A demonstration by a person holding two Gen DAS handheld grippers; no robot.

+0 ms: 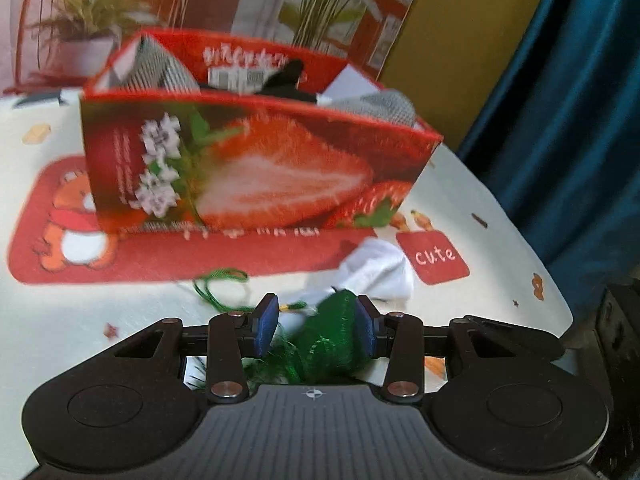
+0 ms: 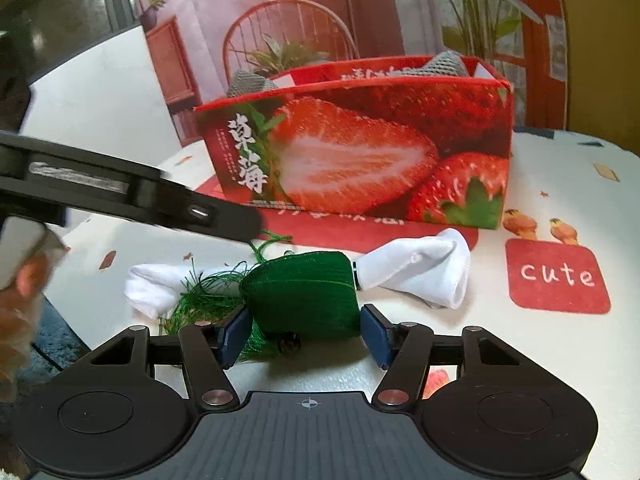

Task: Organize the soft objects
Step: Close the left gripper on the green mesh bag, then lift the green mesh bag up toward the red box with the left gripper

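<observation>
A green woven pouch (image 2: 304, 292) with a tassel lies on the table across a white sock (image 2: 432, 272). My right gripper (image 2: 306, 332) is low around the pouch, one blue pad close at each side, and the pouch looks unsqueezed. In the blurred left wrist view the pouch (image 1: 332, 336) shows between the pads of my left gripper (image 1: 316, 326). It is against the right pad, with a gap at the left pad. A black finger (image 2: 160, 200) of the left gripper reaches in from the left, above the green cord (image 2: 272, 238). Behind stands the red strawberry box (image 2: 360, 152) holding grey and black socks.
A patterned cloth with a red "cute" patch (image 2: 558, 276) covers the table (image 2: 120, 120). A printed backdrop board (image 2: 280, 20) stands behind the box. The table edge drops off at the near left, where a hand (image 2: 20, 280) shows. A blue curtain (image 1: 560, 120) hangs at the right.
</observation>
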